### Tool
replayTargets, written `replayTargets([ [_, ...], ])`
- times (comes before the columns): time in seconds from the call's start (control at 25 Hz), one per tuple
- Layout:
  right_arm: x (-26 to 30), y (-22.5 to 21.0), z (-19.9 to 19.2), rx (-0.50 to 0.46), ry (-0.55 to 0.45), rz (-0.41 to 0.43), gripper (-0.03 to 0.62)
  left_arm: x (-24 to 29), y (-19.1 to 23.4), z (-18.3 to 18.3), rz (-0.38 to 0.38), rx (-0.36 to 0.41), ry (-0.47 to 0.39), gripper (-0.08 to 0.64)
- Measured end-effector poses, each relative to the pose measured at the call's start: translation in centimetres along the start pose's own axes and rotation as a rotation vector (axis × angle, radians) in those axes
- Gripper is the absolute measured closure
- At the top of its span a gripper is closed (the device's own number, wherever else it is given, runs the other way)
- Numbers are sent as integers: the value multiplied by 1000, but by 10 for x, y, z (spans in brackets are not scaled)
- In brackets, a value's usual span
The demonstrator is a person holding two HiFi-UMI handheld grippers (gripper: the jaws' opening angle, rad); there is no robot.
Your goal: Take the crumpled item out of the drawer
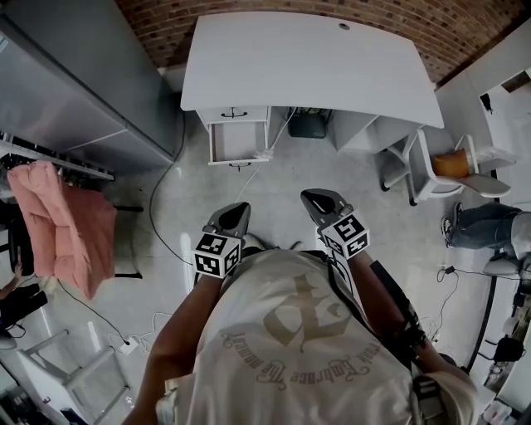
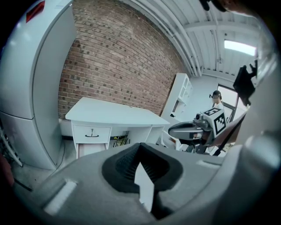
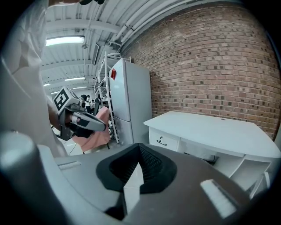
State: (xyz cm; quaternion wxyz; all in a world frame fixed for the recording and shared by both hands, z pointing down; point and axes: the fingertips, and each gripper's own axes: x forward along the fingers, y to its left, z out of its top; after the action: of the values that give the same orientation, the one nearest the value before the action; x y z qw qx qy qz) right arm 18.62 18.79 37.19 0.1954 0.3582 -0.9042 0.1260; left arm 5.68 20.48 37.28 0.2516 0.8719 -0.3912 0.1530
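Left gripper [image 1: 241, 208] and right gripper [image 1: 310, 197] are held pinched together, empty, probably since the bench [image 1: 307, 62] isn't reached. Its drawer [image 1: 236, 143] is pulled open; no crumpled item can be made out inside.

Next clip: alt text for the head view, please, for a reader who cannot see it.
Seen from above, a person holds a left claw and right claw, both shut and empty, toward a white desk by a brick wall, its lower drawer pulled open. A pink cloth hangs on a rack at the left.
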Motion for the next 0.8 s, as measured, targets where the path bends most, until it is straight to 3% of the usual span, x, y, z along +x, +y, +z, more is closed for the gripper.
replayTargets([
  [0.44,19,2,6,-8,27,-13,584,-5,21,3,-7,-19,-18,560],
  [0.8,38,5,12,-34,67,2,584,-17,42,2,30,-64,-40,560],
])
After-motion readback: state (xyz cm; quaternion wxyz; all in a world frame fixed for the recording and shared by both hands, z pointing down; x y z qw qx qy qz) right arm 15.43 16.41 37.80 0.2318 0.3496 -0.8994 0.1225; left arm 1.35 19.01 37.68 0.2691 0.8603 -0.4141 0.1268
